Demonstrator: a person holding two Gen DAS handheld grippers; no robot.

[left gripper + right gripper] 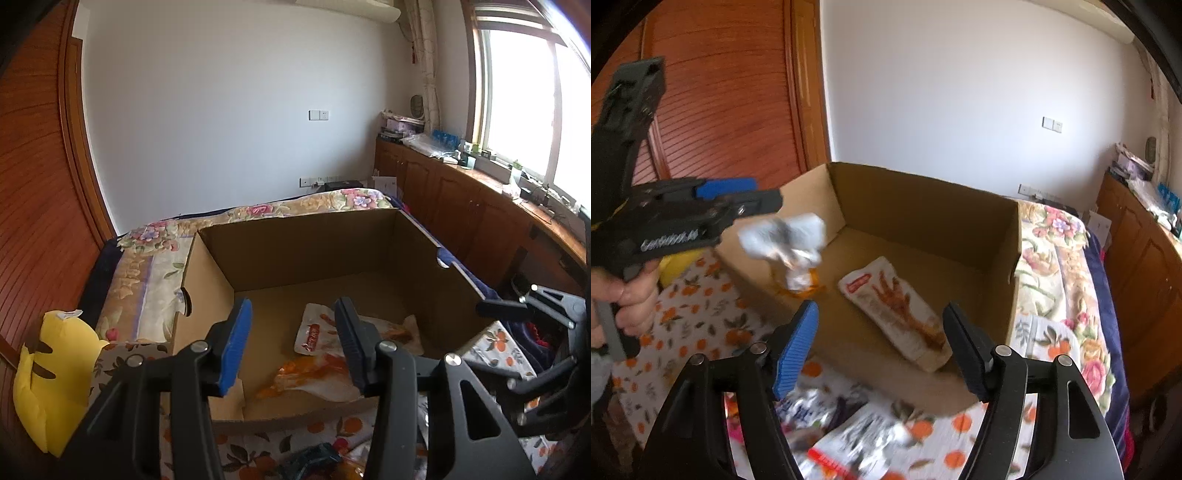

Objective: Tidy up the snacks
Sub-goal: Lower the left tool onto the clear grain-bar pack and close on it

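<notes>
Between my left tongs point(293, 345) there's nothing, the jaws stand apart with just air in the gap, hovering over the near edge of the cardboard box point(314, 247). Right tongs point(881, 350) same deal, jaws spread even wider, nothing clamped.

Past the left pair, down on the box floor, lies a white snack pouch with red print point(317, 332), and nearer to me an orange-and-clear packet point(314, 373). Both are below the fingers, not touching them.

From the right side you get a much better look: the long white pouch with the chicken-feet picture point(897, 314) lies flat on the box bottom, just beyond the gap of my right tongs. That view also catches a crumpled white packet point(786, 240), blurred, by the box's left wall just off the tip of my left tongs point(764, 201); can't tell if it's touching anything. My left hand point(628, 299) shows there too, wrapped round the handle.

More packets point(849, 435) sit on the orange-print cloth point(694, 314) in front of the box, blurry. The left view alone shows the yellow cushion point(55, 376) and the window point(524, 92).
</notes>
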